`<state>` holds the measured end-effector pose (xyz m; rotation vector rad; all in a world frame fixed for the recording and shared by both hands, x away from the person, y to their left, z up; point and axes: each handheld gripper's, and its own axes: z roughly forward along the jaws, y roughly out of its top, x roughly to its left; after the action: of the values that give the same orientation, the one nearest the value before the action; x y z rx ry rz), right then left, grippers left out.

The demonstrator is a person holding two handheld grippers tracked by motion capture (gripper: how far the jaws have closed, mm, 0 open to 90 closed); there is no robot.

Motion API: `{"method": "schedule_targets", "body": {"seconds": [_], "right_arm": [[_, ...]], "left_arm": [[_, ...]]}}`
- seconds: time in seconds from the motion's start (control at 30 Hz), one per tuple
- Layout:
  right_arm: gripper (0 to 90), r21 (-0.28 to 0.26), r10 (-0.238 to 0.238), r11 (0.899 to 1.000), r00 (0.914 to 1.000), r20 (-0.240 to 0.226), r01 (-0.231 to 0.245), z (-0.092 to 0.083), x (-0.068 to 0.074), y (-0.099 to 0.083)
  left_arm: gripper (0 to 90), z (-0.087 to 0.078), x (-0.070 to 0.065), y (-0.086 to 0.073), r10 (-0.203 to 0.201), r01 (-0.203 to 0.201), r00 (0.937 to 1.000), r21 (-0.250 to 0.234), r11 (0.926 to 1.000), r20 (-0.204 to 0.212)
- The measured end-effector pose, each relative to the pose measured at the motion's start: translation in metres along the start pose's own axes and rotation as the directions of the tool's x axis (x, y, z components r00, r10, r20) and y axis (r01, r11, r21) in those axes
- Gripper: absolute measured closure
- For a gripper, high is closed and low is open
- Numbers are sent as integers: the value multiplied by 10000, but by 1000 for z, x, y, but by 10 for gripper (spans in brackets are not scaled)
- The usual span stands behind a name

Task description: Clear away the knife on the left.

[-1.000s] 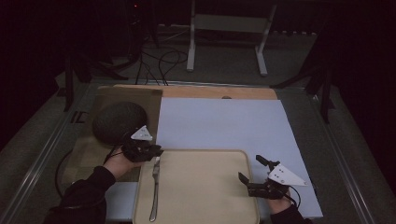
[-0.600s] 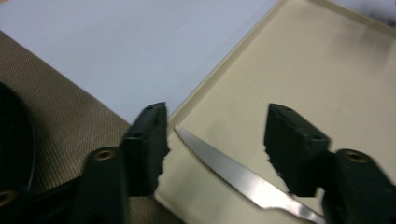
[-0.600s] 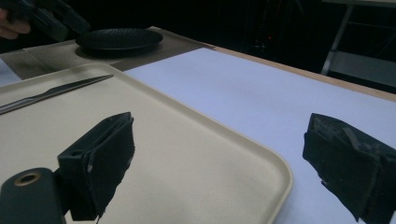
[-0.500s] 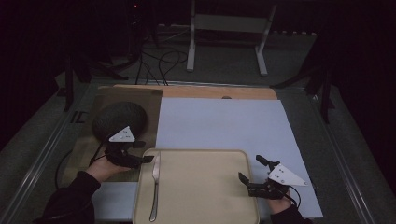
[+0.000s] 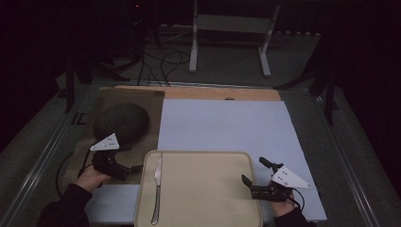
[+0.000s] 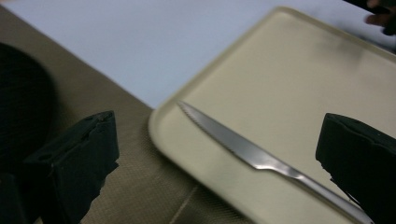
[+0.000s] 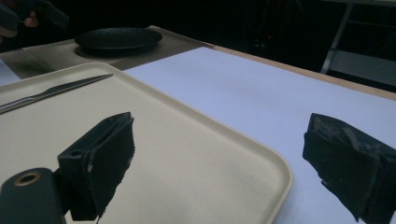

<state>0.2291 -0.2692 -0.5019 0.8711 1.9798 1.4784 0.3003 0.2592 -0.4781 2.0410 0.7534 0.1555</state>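
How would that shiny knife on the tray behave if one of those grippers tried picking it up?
The knife looks like polished metal, so it is probably stiff and may slip between the pads. It lies flat on the smooth beige tray, so it would likely slide or spin when nudged. Being thin and low, it offers little to grab from above.

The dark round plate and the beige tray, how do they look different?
The dark round plate is circular and blackish; the beige rectangular tray has rounded corners and is larger. The plate sits on the brown mat and holds nothing; the tray holds a silver knife. Both lie flat on the table.
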Motion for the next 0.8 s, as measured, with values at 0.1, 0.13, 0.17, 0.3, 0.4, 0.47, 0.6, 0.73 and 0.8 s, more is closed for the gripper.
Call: {"method": "schedule_targets", "body": {"seconds": [0.1,0.13,0.17,0.3,0.4,0.47,0.6,0.73,0.8], "right_arm": [[88,1,20,10000,10000,7,-20,0,0,0],[88,4,4,10000,10000,17,-4,0,0,0],[88,8,14,10000,10000,19,-14,0,0,0],[88,45,-9,10000,10000,24,9,0,1,0],[88,64,-17,10000,10000,-1,17,0,2,0],[88,75,-12,10000,10000,2,12,0,1,0],[88,60,-8,10000,10000,23,8,0,1,0],[88,54,-35,10000,10000,12,35,-1,1,0],[88,35,-59,10000,10000,5,59,-1,1,0]], "left_arm": [[0,-7,2,-11,-123,126,9999,-489,9987,64],[0,-9,2,-15,-124,132,9998,-611,9980,133],[0,-11,3,-19,-147,159,9998,-785,9968,167],[0,-16,5,-33,-295,297,9996,-1175,9926,28],[0,-20,6,-38,-386,363,9991,-1261,9914,-153],[1,-23,7,-40,-408,369,9989,-1455,9887,-237],[1,-30,8,-45,-541,438,9972,-1821,9823,-520],[1,-35,7,-50,-652,500,9956,-2077,9769,-671],[1,-37,6,-54,-698,520,9944,-2083,9767,-790]]}}
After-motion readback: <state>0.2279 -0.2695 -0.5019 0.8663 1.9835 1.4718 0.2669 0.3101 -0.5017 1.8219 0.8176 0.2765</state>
